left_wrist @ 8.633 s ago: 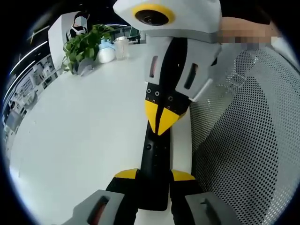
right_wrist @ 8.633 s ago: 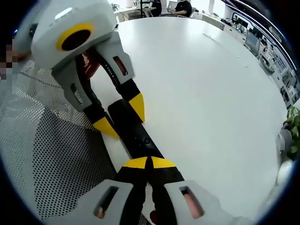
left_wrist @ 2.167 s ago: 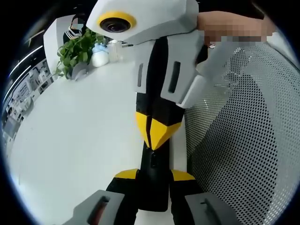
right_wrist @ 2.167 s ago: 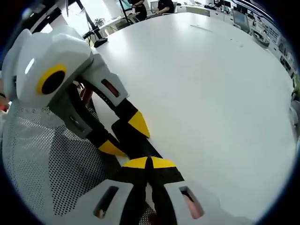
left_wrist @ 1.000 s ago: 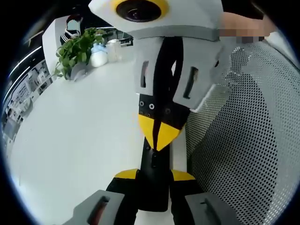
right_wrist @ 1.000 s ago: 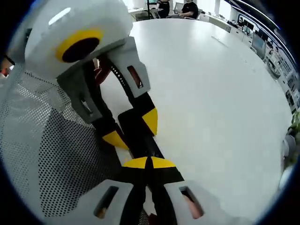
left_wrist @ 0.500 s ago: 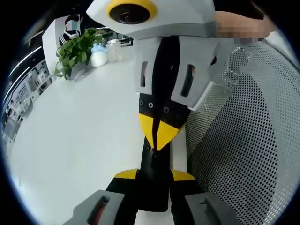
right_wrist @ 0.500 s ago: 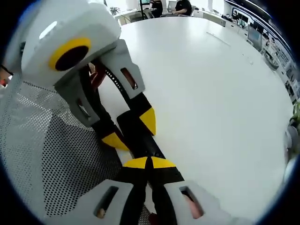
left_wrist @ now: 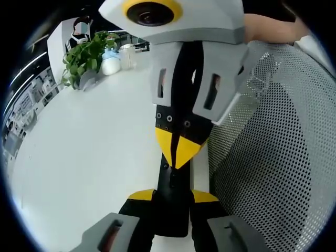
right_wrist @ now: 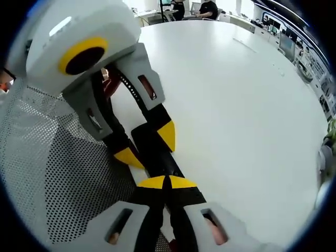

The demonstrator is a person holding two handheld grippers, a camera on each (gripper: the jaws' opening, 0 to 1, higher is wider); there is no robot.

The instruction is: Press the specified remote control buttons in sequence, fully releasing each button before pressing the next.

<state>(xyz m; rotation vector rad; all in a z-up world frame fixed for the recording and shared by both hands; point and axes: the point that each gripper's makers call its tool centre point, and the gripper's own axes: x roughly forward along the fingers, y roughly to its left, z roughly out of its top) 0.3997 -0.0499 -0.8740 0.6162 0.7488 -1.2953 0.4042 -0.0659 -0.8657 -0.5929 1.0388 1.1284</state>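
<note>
Large white round-edged tabletop (left_wrist: 89, 152), bare across most of its surface. White perforated mesh chair back (left_wrist: 273, 157) stands just beside the table edge. At the far edge: green leafy potted plant (left_wrist: 86, 55), touching or just beside a pale blue-white rounded container (left_wrist: 111, 63) and a clear plastic cup (left_wrist: 127, 54). Seated people (right_wrist: 207, 8) at far desks.

A broad white table (right_wrist: 247, 105), a mesh chair (left_wrist: 278, 157) beside it, a potted plant (left_wrist: 86, 55) at its far edge.

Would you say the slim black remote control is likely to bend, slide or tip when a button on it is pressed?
The slim black remote control looks rigid, so it probably won't bend. The left gripper clamps its sides, so sliding on the smooth white table seems unlikely. The right gripper, tips shut, presses from above; some rocking is possible.
</note>
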